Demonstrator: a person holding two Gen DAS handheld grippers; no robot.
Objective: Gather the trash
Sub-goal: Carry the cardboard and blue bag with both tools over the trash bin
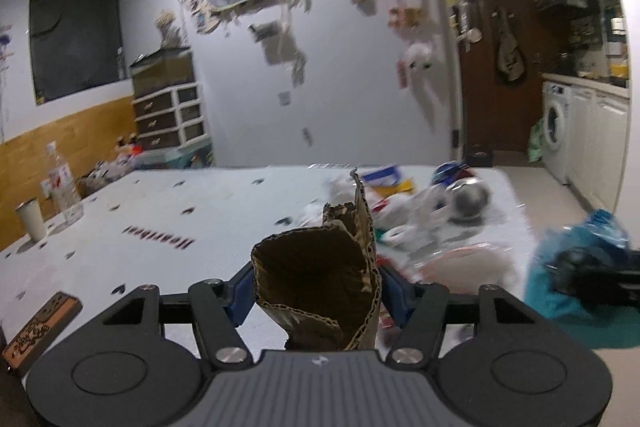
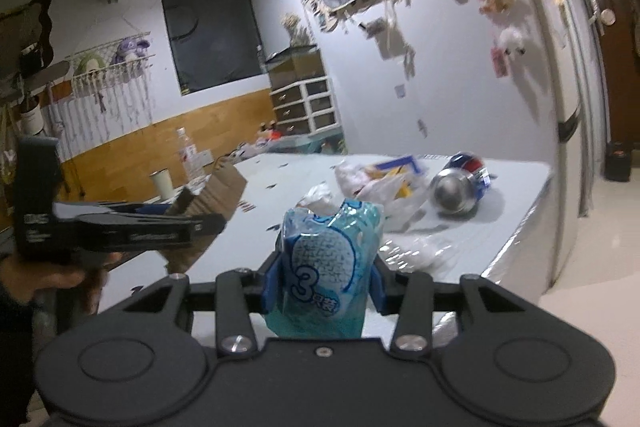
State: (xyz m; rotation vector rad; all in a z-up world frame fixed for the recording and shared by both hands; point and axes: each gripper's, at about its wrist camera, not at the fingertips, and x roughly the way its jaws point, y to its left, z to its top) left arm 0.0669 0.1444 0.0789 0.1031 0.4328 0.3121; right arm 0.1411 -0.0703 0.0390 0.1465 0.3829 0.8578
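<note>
Cardboard (image 1: 320, 287) is wedged between my left gripper's (image 1: 316, 291) blue pads (image 1: 240, 297), a crumpled brown corrugated piece standing up out of the jaws, clamped tight on both sides and held up over the near side of the white table (image 1: 160, 227). My right gripper (image 2: 322, 283) has its pads squeezed on a teal plastic wrapper (image 2: 326, 267) with a big "3" printed on it, also lifted above the table's near edge.

Taking the table as the landmark: the rest of the trash sits toward its far right corner, a silver can with a blue and red label (image 2: 460, 187) lying on its side, and just beside that a heap of white plastic bags and a yellow and blue packet (image 2: 384, 179). Along the table's left edge there's a clear water bottle (image 1: 64, 187) and a white tumbler (image 1: 32, 219) close to it. Nearer me on that same left side lies a small brown patterned block (image 1: 40, 327).
</note>
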